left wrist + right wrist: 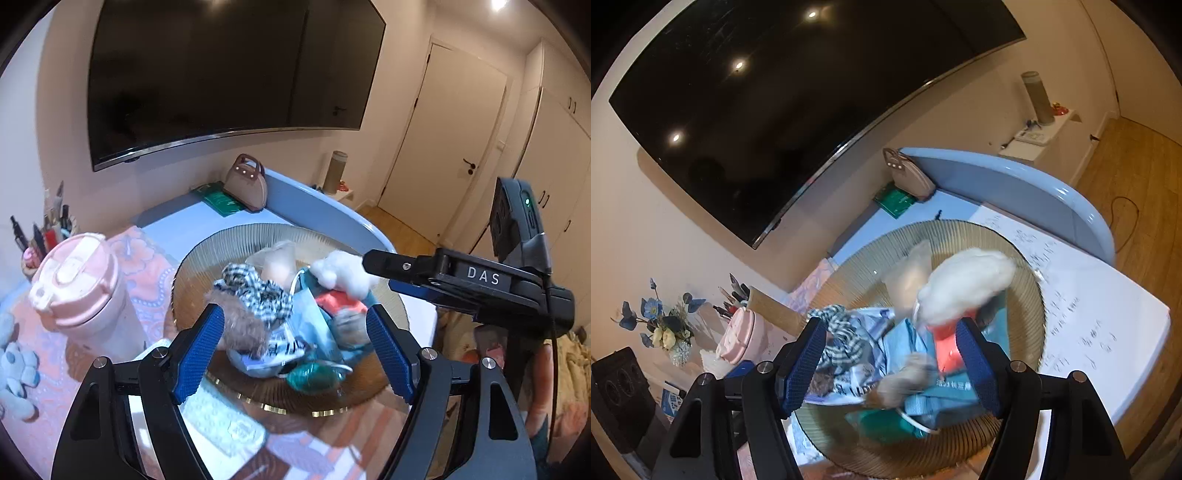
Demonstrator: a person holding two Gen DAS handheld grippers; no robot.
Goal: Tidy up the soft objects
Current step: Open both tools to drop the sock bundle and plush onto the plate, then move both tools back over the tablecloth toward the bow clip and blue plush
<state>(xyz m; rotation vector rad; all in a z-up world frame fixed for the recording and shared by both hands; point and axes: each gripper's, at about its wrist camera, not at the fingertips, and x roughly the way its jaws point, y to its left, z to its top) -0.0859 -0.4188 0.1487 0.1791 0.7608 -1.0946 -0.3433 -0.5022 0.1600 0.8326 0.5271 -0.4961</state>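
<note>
A ribbed amber glass plate (236, 243) (1027, 317) on the table holds a pile of soft things: a black-and-white checked scrunchie (255, 291) (842, 332), a brown fluffy scrunchie (240, 328) (905, 380), blue face masks (310, 325) (908, 343), a red item (340, 301) (943, 347), a teal piece (314, 376) and a white fluffy piece (343, 273) (967, 288). My left gripper (295, 350) is open above the pile's near side. My right gripper (890, 362) is open over the pile; in the left wrist view its finger (388, 266) sits beside the white piece.
A pink tumbler (81, 284) (738, 339) stands left of the plate on a floral mat (147, 258). A pen cup (40, 240), a small brown handbag (247, 184) (908, 173), a green packet (221, 201) and blue plush toys (14, 369) are around. The blue raised table rim (325, 210) curves behind.
</note>
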